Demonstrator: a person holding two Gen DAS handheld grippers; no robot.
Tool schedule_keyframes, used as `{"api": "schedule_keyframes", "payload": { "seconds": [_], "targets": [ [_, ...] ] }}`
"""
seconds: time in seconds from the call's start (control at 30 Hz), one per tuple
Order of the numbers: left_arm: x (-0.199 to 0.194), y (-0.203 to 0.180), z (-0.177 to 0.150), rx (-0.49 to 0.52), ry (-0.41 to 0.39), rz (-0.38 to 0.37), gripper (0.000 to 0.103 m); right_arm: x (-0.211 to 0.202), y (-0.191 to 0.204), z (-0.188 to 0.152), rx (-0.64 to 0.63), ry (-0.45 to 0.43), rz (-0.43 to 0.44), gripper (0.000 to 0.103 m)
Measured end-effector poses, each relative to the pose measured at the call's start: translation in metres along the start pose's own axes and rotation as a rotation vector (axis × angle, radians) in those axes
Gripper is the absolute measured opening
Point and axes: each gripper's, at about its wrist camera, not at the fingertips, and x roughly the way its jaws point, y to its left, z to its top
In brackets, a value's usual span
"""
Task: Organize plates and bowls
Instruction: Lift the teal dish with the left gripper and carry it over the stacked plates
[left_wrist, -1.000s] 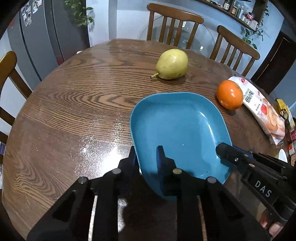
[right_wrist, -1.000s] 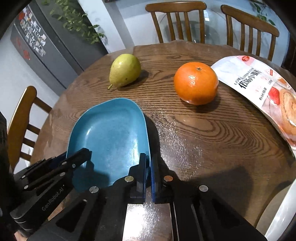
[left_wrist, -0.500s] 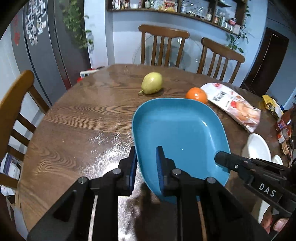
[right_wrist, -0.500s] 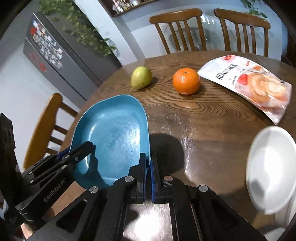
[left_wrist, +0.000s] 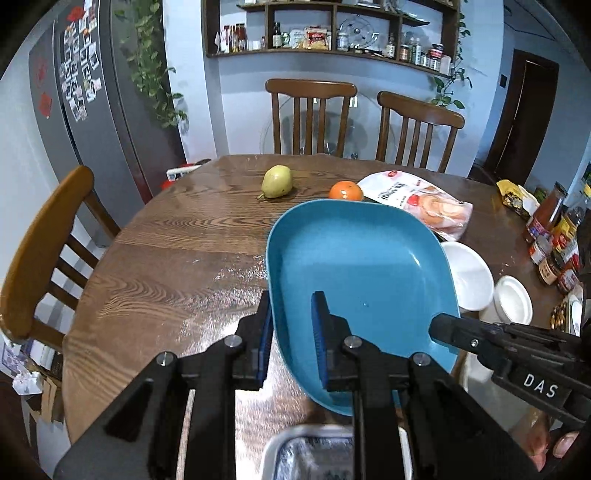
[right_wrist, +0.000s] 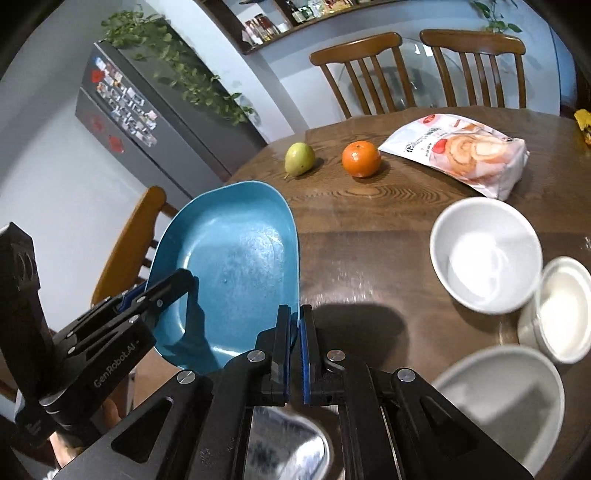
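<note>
You have the plate (left_wrist: 362, 266) held above the worktop (left_wrist: 177, 251), near its front edge. Behind it lie the pear (left_wrist: 277, 181), then the orange (left_wrist: 345, 191) to its right, then the snack bag (left_wrist: 424, 201). Right of the plate sit three bowls (right_wrist: 484, 254).

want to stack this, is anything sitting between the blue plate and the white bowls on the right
Nothing visible does. The blue plate, clamped by the left gripper and right gripper, hangs above bare table; only open wood separates it from the white bowls. The orange and pear lie farther back.
</note>
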Motion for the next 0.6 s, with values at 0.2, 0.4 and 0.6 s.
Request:
{"api": "schedule_keyframes", "payload": {
  "seconds": [0.2, 0.4, 0.6],
  "targets": [
    [-0.019, -0.012, -0.019, 0.006, -0.001, 0.015, 0.018, -0.022, -0.004, -0.021, -0.004, 0.004, 0.023, 0.005],
    [-0.032, -0.020, -0.038, 0.012, 0.007, 0.042, 0.018, -0.032, -0.008, -0.040, -0.007, 0.032, 0.040, 0.005],
    [-0.039, -0.022, -0.055, 0.010, 0.024, 0.060, 0.018, -0.036, -0.010, -0.057, -0.005, 0.055, 0.058, 0.005]
  ]
}}
